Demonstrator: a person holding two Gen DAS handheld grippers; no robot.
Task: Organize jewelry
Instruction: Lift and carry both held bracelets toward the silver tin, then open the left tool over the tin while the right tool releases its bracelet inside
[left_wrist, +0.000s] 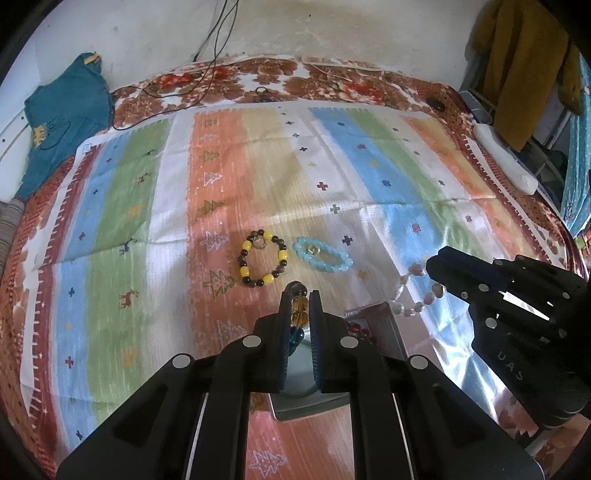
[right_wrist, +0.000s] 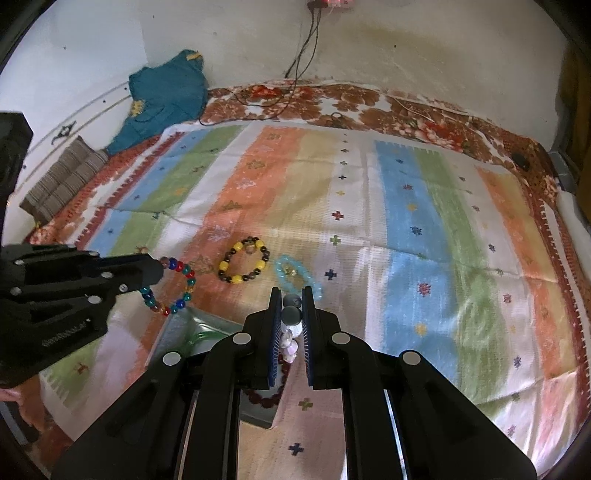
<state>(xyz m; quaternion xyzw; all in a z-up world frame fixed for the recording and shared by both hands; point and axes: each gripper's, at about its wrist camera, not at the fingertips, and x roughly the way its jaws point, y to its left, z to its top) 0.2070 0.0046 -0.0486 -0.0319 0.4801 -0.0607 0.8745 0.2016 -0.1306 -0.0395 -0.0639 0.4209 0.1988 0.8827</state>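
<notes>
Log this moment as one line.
left gripper: shut on multicolour bracelet | right gripper: shut on pale bracelet | both above tin

Both grippers, the left gripper (left_wrist: 300, 295) and the right gripper (right_wrist: 291, 291), are matte black plastic with silver round rivets on the linkages, blue ribbed pads inside the fingers, and faint embossed lettering on the body

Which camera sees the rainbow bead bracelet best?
The right wrist view: the multicoloured bracelet hangs as a whole loop from the left gripper. The left wrist view shows only a few beads pinched between that gripper's own fingers.
</notes>
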